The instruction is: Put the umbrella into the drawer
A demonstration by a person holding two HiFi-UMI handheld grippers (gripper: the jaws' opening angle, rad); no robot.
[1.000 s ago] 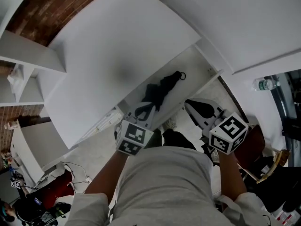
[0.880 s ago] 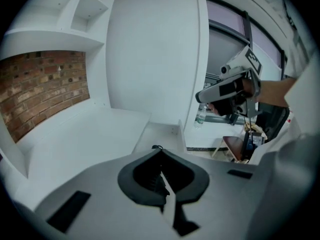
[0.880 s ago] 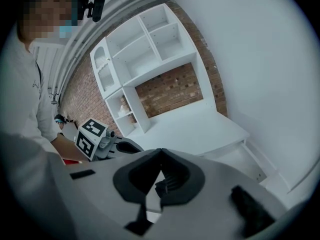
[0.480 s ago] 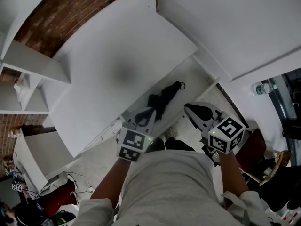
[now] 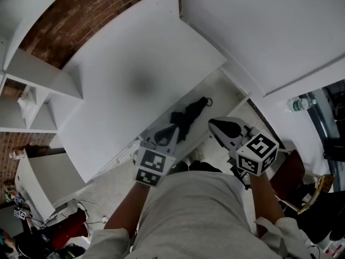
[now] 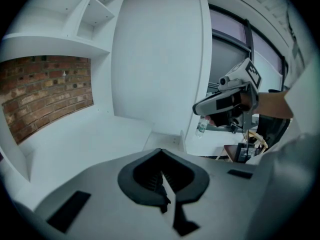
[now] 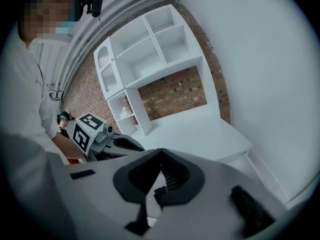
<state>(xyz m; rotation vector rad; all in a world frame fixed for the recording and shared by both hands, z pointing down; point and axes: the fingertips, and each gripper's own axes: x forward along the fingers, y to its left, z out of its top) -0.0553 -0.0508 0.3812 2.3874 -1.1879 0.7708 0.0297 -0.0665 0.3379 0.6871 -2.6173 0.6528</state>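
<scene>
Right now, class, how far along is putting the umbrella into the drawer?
Done: the umbrella lies inside the open drawer. In hand: nothing; the left gripper and the right gripper are both shut and empty. Left: perhaps only pushing the drawer shut.

Grey T-shirt (image 5: 194,215); pale grey left gripper (image 5: 171,127) and right gripper (image 5: 214,124), black-and-white marker cubes (image 5: 152,166).
</scene>
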